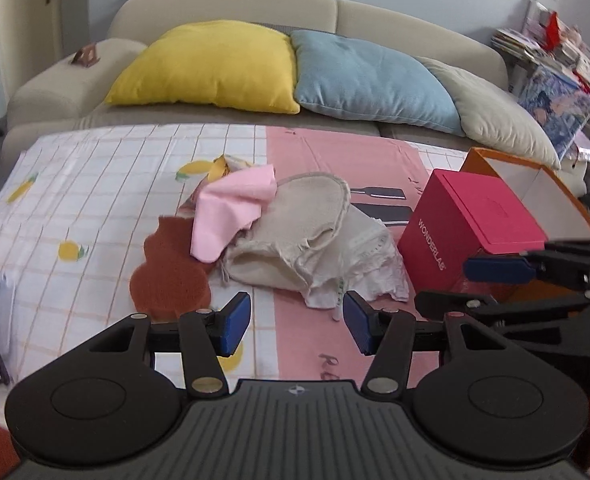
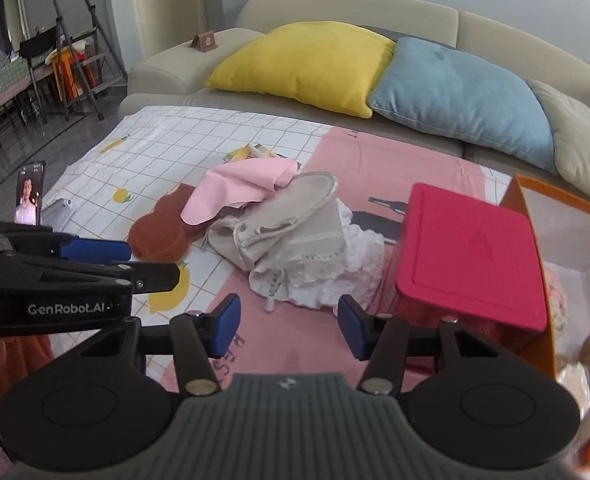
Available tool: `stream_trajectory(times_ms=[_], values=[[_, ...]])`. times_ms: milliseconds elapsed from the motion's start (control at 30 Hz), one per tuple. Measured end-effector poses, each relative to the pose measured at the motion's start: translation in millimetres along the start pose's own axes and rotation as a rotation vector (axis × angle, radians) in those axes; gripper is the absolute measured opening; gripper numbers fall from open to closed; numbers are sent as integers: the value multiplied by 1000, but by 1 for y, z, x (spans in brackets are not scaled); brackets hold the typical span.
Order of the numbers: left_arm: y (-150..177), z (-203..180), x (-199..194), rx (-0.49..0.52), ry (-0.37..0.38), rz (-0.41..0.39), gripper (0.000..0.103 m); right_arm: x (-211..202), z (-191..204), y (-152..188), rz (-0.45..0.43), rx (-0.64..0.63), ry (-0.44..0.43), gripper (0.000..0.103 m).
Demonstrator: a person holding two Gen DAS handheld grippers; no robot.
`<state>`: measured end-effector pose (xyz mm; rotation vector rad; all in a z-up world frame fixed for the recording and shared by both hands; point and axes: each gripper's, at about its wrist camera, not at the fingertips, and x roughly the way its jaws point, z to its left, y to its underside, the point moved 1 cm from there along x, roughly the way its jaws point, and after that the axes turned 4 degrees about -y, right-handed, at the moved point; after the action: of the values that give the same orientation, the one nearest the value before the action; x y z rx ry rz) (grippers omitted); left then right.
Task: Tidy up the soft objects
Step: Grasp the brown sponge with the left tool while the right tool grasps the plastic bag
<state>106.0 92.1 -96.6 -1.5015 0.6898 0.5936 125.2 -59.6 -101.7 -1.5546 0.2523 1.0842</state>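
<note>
- Your left gripper [image 1: 297, 322] hangs over the patterned sheet [image 1: 95, 208] with its blue pads spread and nothing between them — released, gripping nothing.
- Your right gripper [image 2: 289, 327] is just beside it, jaws also apart and empty; its pads frame bare pink sheet just short of the pile.
- In the left wrist view the right gripper pokes in from the right edge; in the right wrist view the left one crosses the left edge.
- Just past both sets of fingers lies the pile of soft things: a white frilly cloth [image 2: 335, 276] at the bottom, a beige cloth bag [image 1: 295, 240] on it, and a pink cloth [image 1: 231, 212] draped over the bag's far left side.
- A rust-brown felt piece [image 1: 167, 276] lies flat on the sheet, touching the pile's left side, partly under the pink cloth.
- To the right of the pile stands a magenta box [image 2: 467, 256], resting against an open orange box [image 2: 535, 240] with soft toys inside.
- A phone [image 2: 30, 194] stands at the sheet's left edge.
- Farther back, a beige sofa [image 1: 223, 4] carries a yellow cushion [image 1: 211, 68], a blue cushion [image 1: 371, 76] and a cream cushion [image 1: 499, 116] in a row.
</note>
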Motion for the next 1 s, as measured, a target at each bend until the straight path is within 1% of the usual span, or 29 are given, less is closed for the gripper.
stream_trajectory(times_ms=[67, 133, 267, 333, 467, 500, 567, 600, 667, 700, 833, 967, 1000], values=[[-5, 0, 9, 40, -18, -3, 62, 10, 0, -7, 6, -32, 12, 47], [-9, 5, 17, 62, -48, -5, 62, 19, -2, -16, 5, -49, 18, 47], [-14, 24, 35, 47, -87, 15, 62, 38, -8, -34, 5, -43, 16, 47], [-14, 34, 45, 44, -100, 35, 66, 49, -9, -41, 10, -27, 7, 48], [-14, 51, 63, 16, -147, 63, 73, 69, -4, -51, 25, -12, -16, 55], [-14, 54, 67, 10, -153, 66, 77, 74, -3, -53, 30, -8, -22, 55], [-16, 59, 75, 19, -165, 76, 80, 85, 0, -56, 46, 4, -34, 56], [-16, 60, 80, 33, -174, 81, 82, 90, 1, -57, 53, 11, -38, 62], [-15, 63, 89, 67, -193, 106, 82, 100, 2, -59, 69, 26, -43, 71], [-13, 65, 93, 77, -200, 113, 83, 105, 3, -60, 78, 33, -46, 74], [-8, 73, 106, 59, -195, 112, 88, 121, 5, -60, 91, 26, -51, 75], [-7, 73, 118, 86, -196, 111, 90, 137, 5, -60, 104, 27, -50, 76], [-6, 73, 121, 92, -197, 119, 90, 141, 4, -60, 111, 36, -50, 78]])
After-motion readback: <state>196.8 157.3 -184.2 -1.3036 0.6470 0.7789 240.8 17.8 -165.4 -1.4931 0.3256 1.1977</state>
